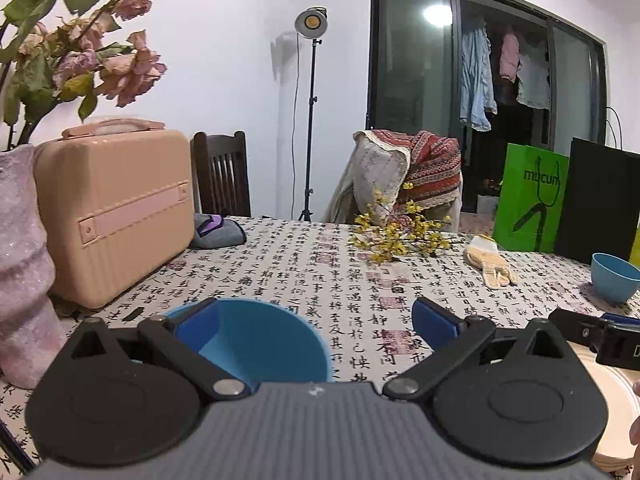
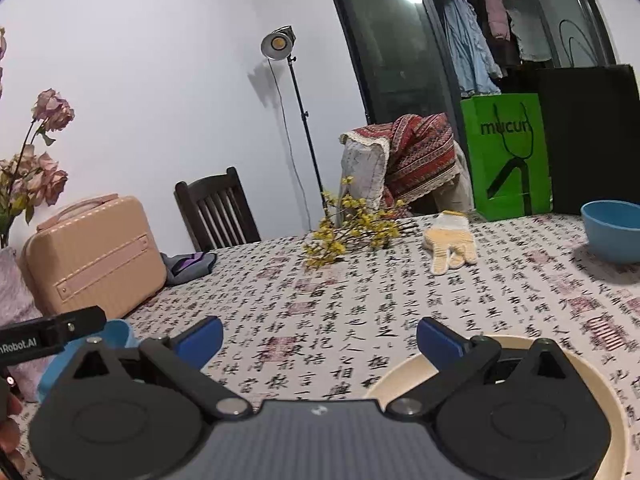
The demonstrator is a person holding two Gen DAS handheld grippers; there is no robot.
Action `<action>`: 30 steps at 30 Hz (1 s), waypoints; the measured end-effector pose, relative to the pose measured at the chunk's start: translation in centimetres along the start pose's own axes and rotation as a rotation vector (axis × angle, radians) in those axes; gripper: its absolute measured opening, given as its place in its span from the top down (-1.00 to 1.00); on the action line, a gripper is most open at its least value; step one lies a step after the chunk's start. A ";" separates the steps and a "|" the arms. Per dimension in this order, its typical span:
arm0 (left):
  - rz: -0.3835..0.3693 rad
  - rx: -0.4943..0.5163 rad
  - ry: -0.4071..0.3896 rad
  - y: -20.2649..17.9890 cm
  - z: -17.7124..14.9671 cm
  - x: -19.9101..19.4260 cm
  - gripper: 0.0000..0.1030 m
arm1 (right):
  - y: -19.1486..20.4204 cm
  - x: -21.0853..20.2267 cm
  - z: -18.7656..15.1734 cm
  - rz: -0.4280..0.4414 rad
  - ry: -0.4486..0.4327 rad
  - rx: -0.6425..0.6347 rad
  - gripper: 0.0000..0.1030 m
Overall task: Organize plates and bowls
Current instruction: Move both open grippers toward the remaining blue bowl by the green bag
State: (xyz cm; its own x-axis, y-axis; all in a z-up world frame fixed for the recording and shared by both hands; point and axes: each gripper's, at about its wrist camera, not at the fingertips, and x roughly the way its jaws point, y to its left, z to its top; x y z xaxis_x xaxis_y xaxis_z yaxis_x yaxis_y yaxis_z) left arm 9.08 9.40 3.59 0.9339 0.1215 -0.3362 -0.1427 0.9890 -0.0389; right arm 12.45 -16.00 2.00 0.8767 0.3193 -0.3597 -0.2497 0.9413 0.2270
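So my left tongs (image 1: 316, 316) were spread wide with nothing in them, one blue pad dipped just inside the rim of the near blue bowl (image 1: 264, 344), which I'd guess was me lining up to pinch its wall. My right tongs (image 2: 320, 336) were wide apart and empty too, hovering over the near edge of the cream plates (image 2: 600, 384), which looked stacked from the left camera. The second blue bowl (image 2: 612, 236) sat far off to the right on the counter (image 2: 360, 300), well apart from the first, so nesting the two seemed the likely plan. Farther out were a work glove (image 2: 450, 244), some yellow flower sprigs (image 2: 352, 232), and a peach case (image 1: 116, 216) on the left.
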 end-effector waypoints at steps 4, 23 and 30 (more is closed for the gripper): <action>-0.053 -0.010 0.019 -0.6 -0.1 0.4 -1.00 | -1.0 -0.3 0.1 -0.012 -0.006 0.006 -1.00; -0.171 0.028 0.014 -5.9 -0.6 1.3 -1.00 | -5.6 -2.2 0.2 -0.086 -0.029 0.013 -1.00; -0.197 0.028 0.012 -7.4 -0.7 1.6 -1.00 | -7.2 -2.3 0.1 -0.107 -0.028 0.007 -1.00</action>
State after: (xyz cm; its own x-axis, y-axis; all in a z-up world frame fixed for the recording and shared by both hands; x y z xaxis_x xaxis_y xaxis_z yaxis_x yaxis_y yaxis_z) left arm 11.44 2.27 2.68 0.9388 -0.0758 -0.3361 0.0520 0.9955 -0.0793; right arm 12.26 -23.53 1.26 0.9094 0.2135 -0.3570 -0.1510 0.9691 0.1951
